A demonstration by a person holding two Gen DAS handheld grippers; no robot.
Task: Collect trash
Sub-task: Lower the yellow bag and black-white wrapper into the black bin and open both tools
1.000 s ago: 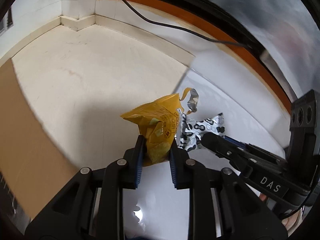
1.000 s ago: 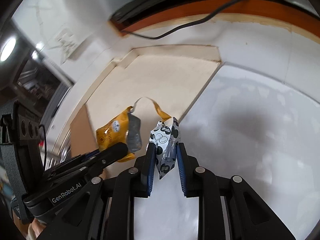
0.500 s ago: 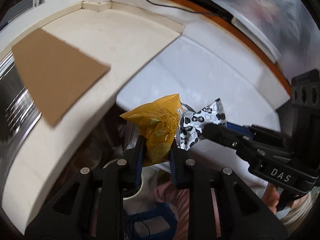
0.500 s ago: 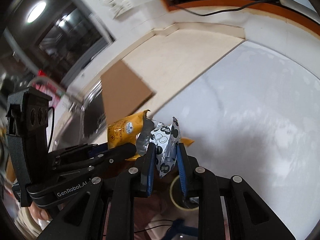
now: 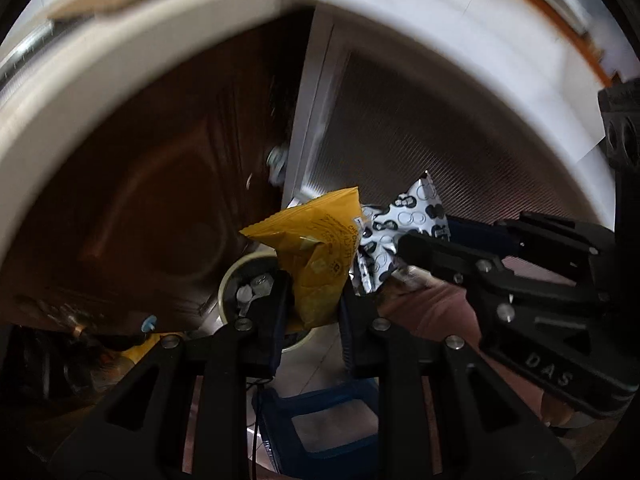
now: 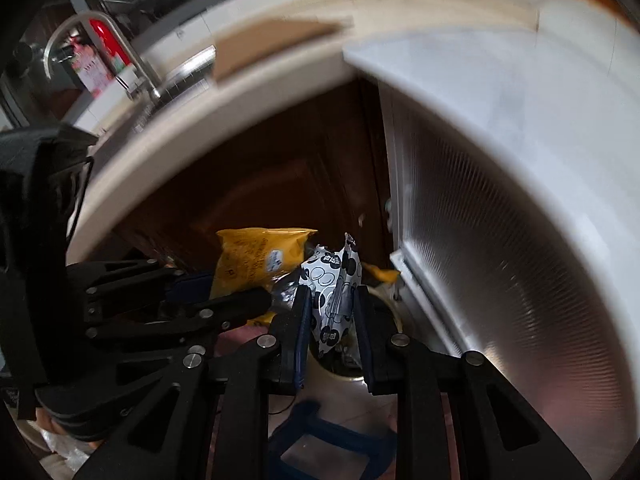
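Yellow snack wrapper (image 5: pixel 316 256) pinched in the left claw (image 5: pixel 310 300), black-and-white wrapper (image 6: pixel 334 292) in the right claw (image 6: pixel 330 320); centre both above what looks like the cream bin (image 6: pixel 360 380) on the floor before letting go.

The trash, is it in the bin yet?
Not yet. Picking up looks done: the left claw grips the yellow wrapper and the right claw grips the black-and-white wrapper. Both hang below the counter edge, over a round cream bin on the floor that already holds some scraps. What's left is letting go so they drop in.
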